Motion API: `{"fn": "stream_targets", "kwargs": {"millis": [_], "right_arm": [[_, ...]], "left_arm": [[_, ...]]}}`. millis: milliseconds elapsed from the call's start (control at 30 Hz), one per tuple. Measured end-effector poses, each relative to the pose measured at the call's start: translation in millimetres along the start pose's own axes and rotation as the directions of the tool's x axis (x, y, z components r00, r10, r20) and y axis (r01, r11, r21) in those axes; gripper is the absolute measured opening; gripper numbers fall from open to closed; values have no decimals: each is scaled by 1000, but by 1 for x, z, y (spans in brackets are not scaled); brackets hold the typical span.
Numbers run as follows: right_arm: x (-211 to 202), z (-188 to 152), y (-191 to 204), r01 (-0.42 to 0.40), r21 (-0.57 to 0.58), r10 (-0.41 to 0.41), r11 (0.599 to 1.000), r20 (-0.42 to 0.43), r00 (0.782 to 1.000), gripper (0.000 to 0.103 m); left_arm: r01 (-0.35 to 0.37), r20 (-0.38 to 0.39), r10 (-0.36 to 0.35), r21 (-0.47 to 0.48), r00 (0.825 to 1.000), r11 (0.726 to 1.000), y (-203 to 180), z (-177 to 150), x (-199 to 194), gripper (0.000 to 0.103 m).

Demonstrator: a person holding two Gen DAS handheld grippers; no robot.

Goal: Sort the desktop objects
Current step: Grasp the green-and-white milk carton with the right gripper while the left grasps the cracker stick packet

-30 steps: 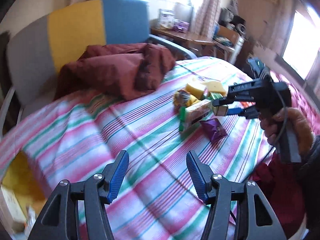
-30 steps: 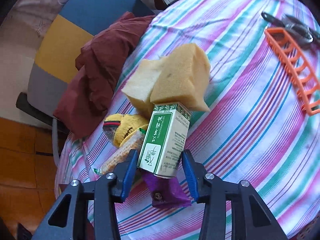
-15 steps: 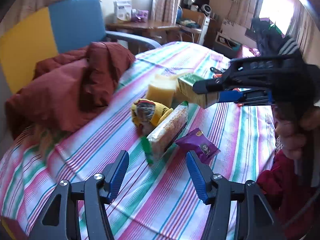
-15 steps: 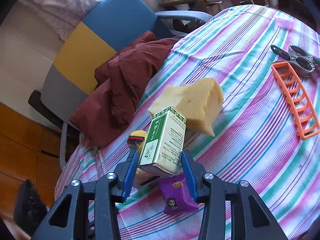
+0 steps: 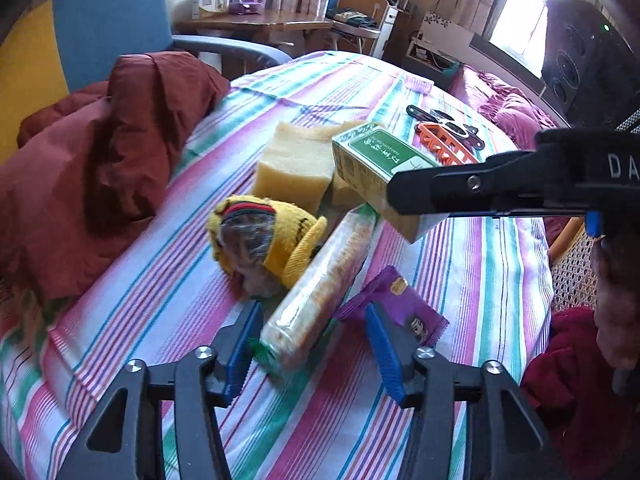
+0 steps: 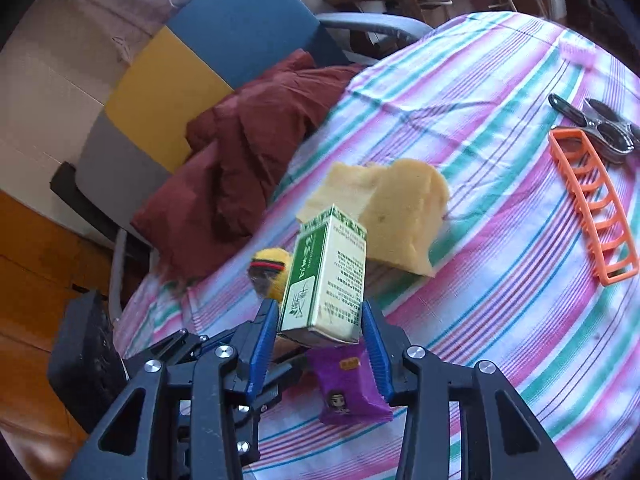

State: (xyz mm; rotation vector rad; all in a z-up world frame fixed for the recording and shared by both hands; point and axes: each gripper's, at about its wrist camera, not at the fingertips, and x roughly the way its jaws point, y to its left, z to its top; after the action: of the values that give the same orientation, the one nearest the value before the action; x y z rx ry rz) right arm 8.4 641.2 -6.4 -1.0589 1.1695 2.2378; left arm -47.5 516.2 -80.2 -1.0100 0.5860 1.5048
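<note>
Right fingers (image 6: 320,332) clamp green box (image 6: 326,268); left fingers (image 5: 312,344) (closing) straddle cracker pack (image 5: 316,288) — untouched.

A dark red jacket (image 5: 100,152) is lying crumpled over a blue and yellow chair (image 6: 208,60). A striped tablecloth (image 6: 500,240) is covering the table, and a wooden desk (image 5: 256,26) is standing behind.
</note>
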Motion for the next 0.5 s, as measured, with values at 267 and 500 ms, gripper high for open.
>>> {"fn": "stream_targets", "kwargs": {"millis": [267,500], "right_arm": [[11,-1,-9,61,16,-60,998,-45,997,43],[14,0,-11,71,30,-69,997,-52,996,43]], "left_arm": [[30,-12,-30,0,999,1000,-14,-5,10,40],[33,31,-31,-72,999,997,-13,-19,1,37]]}}
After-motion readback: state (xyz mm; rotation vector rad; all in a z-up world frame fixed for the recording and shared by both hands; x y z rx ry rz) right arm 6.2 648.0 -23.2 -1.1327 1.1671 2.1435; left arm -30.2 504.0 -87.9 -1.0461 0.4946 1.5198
